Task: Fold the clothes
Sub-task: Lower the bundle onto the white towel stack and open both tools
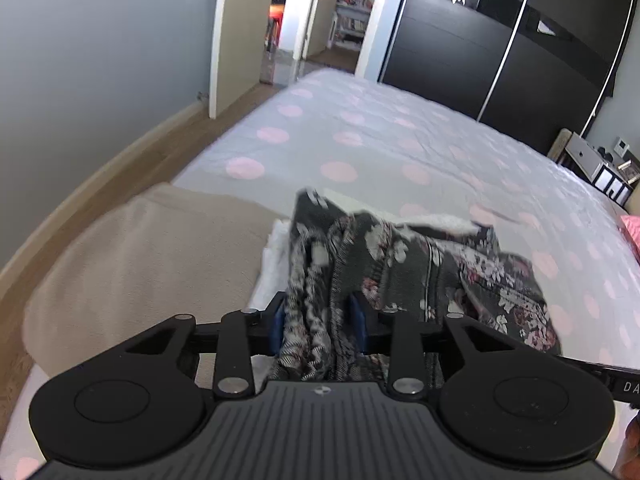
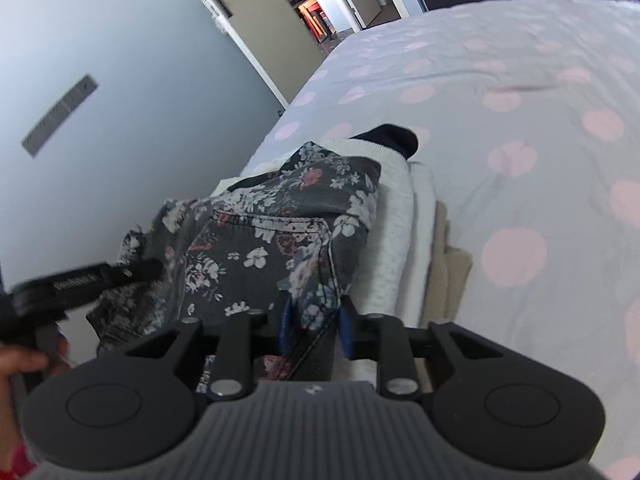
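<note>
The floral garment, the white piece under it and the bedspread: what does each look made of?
Floral garment: dark grey denim-like cotton, judging by twill lines, topstitched seams and a frayed edge; matte. White piece: probably a knit, with a bumpy waffle texture and a ribbed edge. Bedspread: thin, smooth woven fabric, pale grey with pink dots, lightly creased; the fibre cannot be told.

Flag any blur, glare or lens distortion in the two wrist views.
Left wrist view: strong fisheye bend along the floor edge, dark corners; the floral garment is smeared at its far edge, bright window reflection on the dark wardrobe. Right wrist view: same curvature; the other hand-held gripper is blurred at the left edge, the spotted bedspread soft, the doorway overexposed.
</note>
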### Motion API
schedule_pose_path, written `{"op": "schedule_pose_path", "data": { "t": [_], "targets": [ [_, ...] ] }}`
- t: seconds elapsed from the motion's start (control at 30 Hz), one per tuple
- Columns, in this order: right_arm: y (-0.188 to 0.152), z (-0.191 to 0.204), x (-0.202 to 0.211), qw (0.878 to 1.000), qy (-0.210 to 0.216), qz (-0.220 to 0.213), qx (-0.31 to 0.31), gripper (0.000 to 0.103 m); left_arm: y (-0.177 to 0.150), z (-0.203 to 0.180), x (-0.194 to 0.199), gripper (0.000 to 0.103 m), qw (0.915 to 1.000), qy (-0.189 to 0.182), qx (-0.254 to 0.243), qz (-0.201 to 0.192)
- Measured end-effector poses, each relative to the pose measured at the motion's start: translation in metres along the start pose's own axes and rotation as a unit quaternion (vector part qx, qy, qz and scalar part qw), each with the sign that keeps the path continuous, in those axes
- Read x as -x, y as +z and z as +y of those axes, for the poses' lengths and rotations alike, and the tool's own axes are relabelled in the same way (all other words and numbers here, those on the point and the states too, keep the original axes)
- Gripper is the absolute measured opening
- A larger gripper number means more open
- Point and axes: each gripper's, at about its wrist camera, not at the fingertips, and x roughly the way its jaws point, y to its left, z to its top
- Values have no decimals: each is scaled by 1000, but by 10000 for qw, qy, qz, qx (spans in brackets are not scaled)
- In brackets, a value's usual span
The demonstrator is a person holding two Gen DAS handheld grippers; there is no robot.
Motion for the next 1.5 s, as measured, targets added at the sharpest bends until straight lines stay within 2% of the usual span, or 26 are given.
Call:
{"op": "schedule_pose_path", "data": {
  "t": [0.03,0.1,0.17,0.2,0.27,0.33,0.4,0.57,0.63,0.8,0.97,1.17,1.23,1.27,1.33,1.37,1.43,1.5],
  "targets": [
    [3,2,7,9997,-130,-82,201,37,1,1,9,32,10000,-4,-18,-92],
    [8,5,19,9970,-314,-255,668,37,3,1,28,33,9995,5,-96,-288],
    [11,9,32,9937,-288,-349,1027,37,1,-4,47,33,9985,-48,-300,-446],
    [11,12,36,9919,-246,-368,1195,37,0,-7,55,29,9978,-119,-432,-489],
    [8,22,39,9875,-129,-348,1534,37,-7,-19,60,17,9958,-252,-778,-409],
    [4,33,36,9817,-137,-312,1875,45,-13,-31,58,17,9928,-253,-1129,-320],
    [2,42,25,9769,-213,-232,2112,45,-18,-38,47,17,9909,-55,-1330,-208],
    [8,50,-6,9724,-341,-209,2300,45,-23,-26,9,14,9938,205,-1088,0],
    [12,50,-22,9715,-503,-183,2307,45,-24,-17,-3,14,9958,155,-899,55],
    [22,41,-60,9814,-566,52,1833,47,-27,2,-28,15,9982,56,-559,202],
    [21,42,-73,9810,-619,133,1835,47,-32,11,-30,16,9991,-35,-370,203],
    [25,46,-46,9792,-589,99,1939,45,-31,0,-3,16,9988,105,-473,90],
    [25,47,-31,9803,-546,111,1893,47,-30,-8,9,21,9980,176,-597,65],
    [24,49,-23,9805,-499,118,1899,48,-30,-14,18,28,9971,252,-713,29],
    [21,55,-4,9791,-431,112,1987,63,-31,-30,36,44,9949,465,-892,-116],
    [19,58,5,9776,-396,118,2063,64,-32,-37,45,52,9937,533,-966,-182],
    [15,64,25,9758,-334,105,2157,64,-34,-52,65,53,9926,580,-1035,-267],
    [13,67,46,9774,-261,89,2096,66,-35,-66,86,58,9934,590,-940,-298]
  ]
}}
